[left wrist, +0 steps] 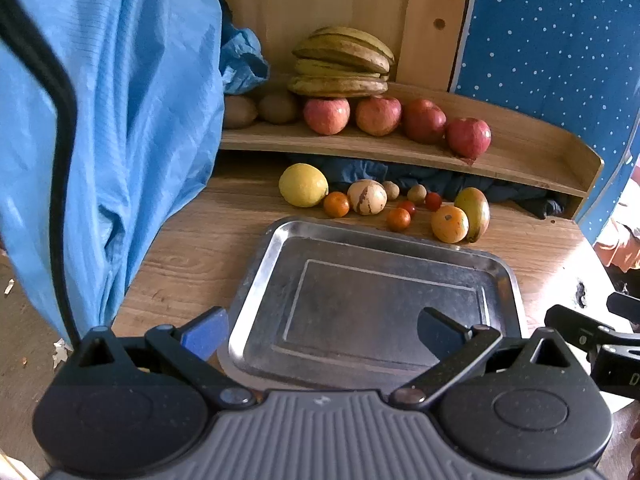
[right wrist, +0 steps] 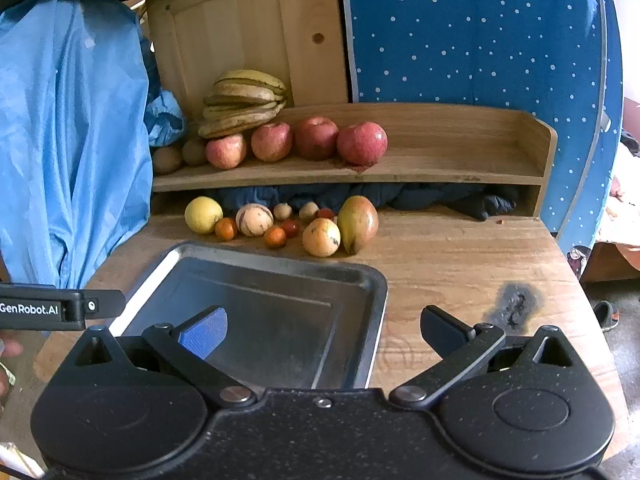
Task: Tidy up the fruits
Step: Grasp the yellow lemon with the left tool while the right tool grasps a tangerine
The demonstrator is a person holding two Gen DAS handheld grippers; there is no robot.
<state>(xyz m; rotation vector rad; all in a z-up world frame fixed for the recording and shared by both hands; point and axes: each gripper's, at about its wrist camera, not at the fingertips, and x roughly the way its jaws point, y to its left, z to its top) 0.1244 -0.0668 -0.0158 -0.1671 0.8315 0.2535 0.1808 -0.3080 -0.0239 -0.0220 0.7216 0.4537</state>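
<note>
Fruits [right wrist: 280,220] beyond tray [right wrist: 256,256], well ahead of open jaws

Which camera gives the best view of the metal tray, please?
The left wrist view. There the whole tray shows, all four rims, and nothing lies in it. In the right wrist view the tray is partly cut off: the right gripper hides its near edge.

Dull scuffed metal tray [left wrist: 372,240] on grained wooden table [right wrist: 460,256]; crinkled blue plastic sheet [left wrist: 120,120].
</note>
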